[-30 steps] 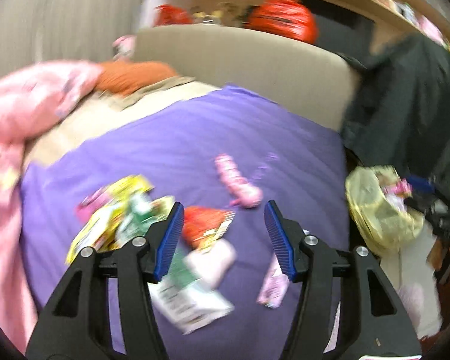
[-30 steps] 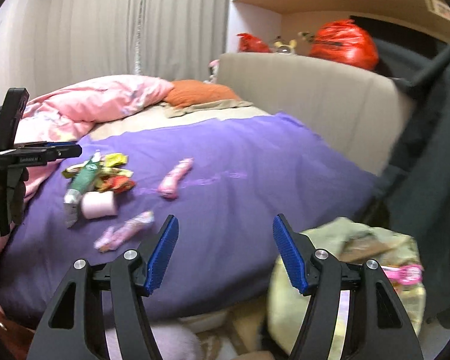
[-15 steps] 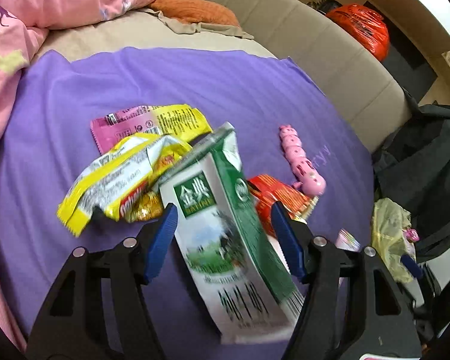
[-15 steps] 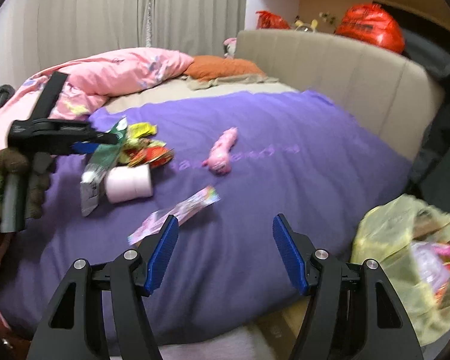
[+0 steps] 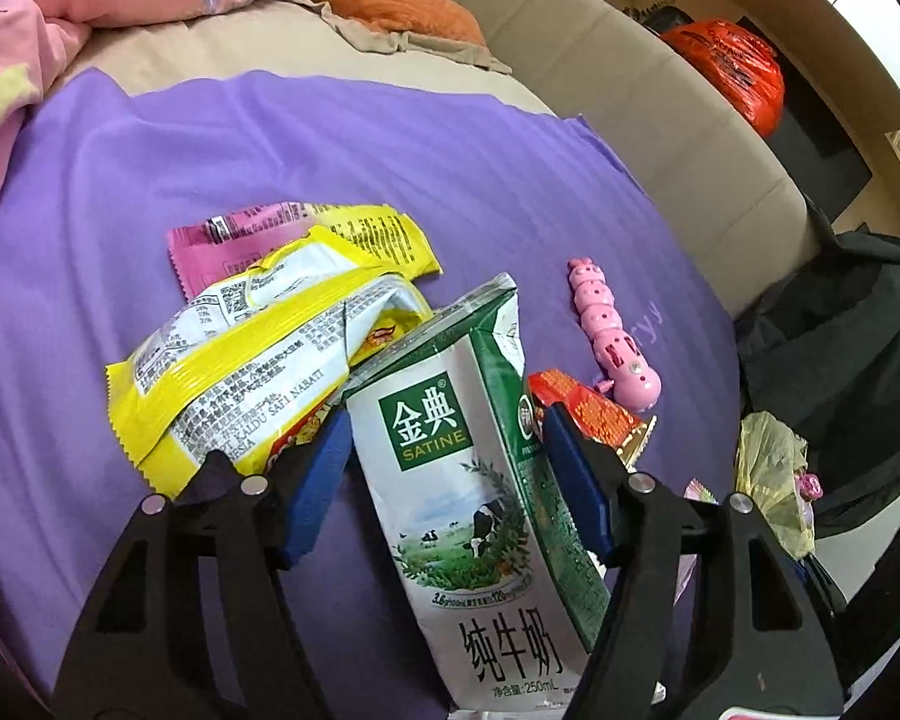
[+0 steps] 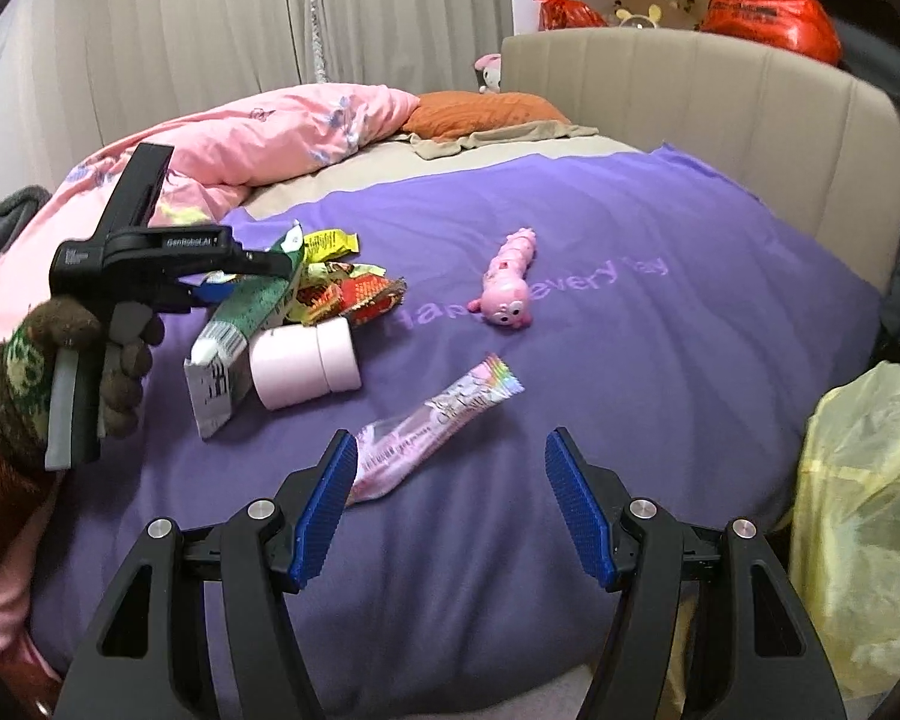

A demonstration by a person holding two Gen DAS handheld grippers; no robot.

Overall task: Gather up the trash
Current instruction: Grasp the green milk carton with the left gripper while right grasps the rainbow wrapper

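Note:
A green and white milk carton [image 5: 474,480] lies on the purple blanket [image 5: 150,168] between the open jaws of my left gripper [image 5: 444,432]; the pads stand just beside its sides. Yellow and pink snack wrappers [image 5: 270,324] and a red wrapper [image 5: 594,414] lie around it. In the right wrist view the left gripper [image 6: 234,282] is over the carton [image 6: 240,330], next to a pink cylinder [image 6: 306,366]. My right gripper [image 6: 444,468] is open and empty above a pink wrapper [image 6: 432,420]. A yellow trash bag [image 6: 858,480] hangs at the right.
A pink caterpillar toy [image 6: 510,282] lies mid-blanket. A pink duvet [image 6: 240,144] and an orange pillow [image 6: 480,111] lie at the back. A beige headboard [image 6: 690,78] runs along the far side, with red bags [image 6: 768,0] on the shelf behind it.
My left gripper has come down close over the trash pile and now straddles the milk carton. My right gripper has swung left from the trash bag toward the pink wrapper.

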